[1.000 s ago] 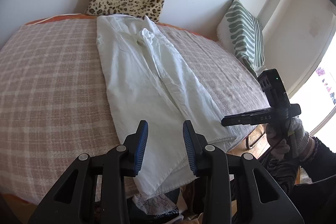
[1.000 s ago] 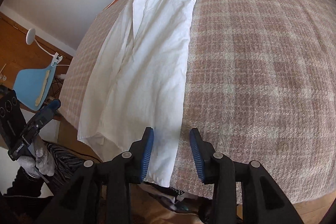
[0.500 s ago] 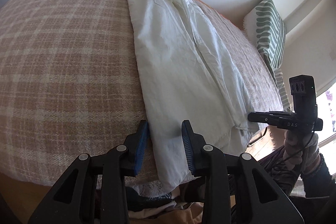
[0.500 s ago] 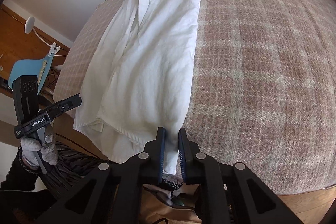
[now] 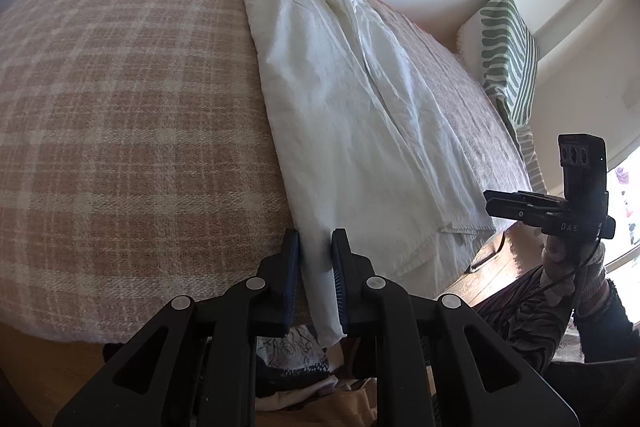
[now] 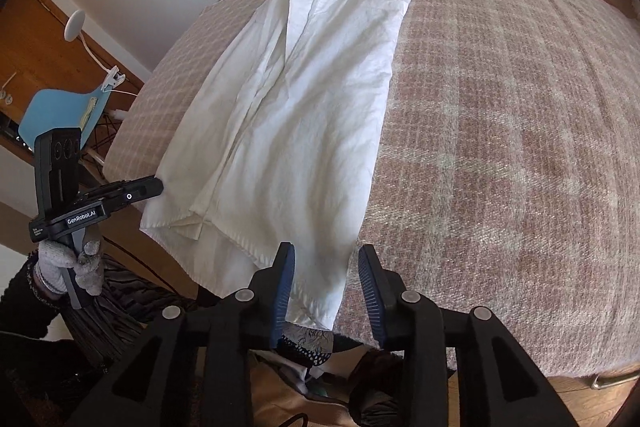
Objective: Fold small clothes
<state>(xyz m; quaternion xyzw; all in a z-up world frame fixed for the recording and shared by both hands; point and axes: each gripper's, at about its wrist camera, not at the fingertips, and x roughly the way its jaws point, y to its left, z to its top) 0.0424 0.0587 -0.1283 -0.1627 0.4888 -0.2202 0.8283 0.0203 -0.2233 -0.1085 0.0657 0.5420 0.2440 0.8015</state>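
I'm closing my left gripper (image 5: 315, 259) fingers around the long white cotton shirt's (image 5: 352, 131) hem at the plaid pink bed (image 5: 120, 107) edge; my right gripper (image 6: 326, 281) fingers are opening, released, straddling the hem's other corner.

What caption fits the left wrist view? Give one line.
Left gripper, jaws closing around the white shirt's hem corner at the plaid bed's near edge.

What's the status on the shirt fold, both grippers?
Left gripper closing around shirt hem corner. Right gripper just reopened, hem between its jaws, ungripped. Shirt lies lengthwise on plaid blanket. Nothing blocking.
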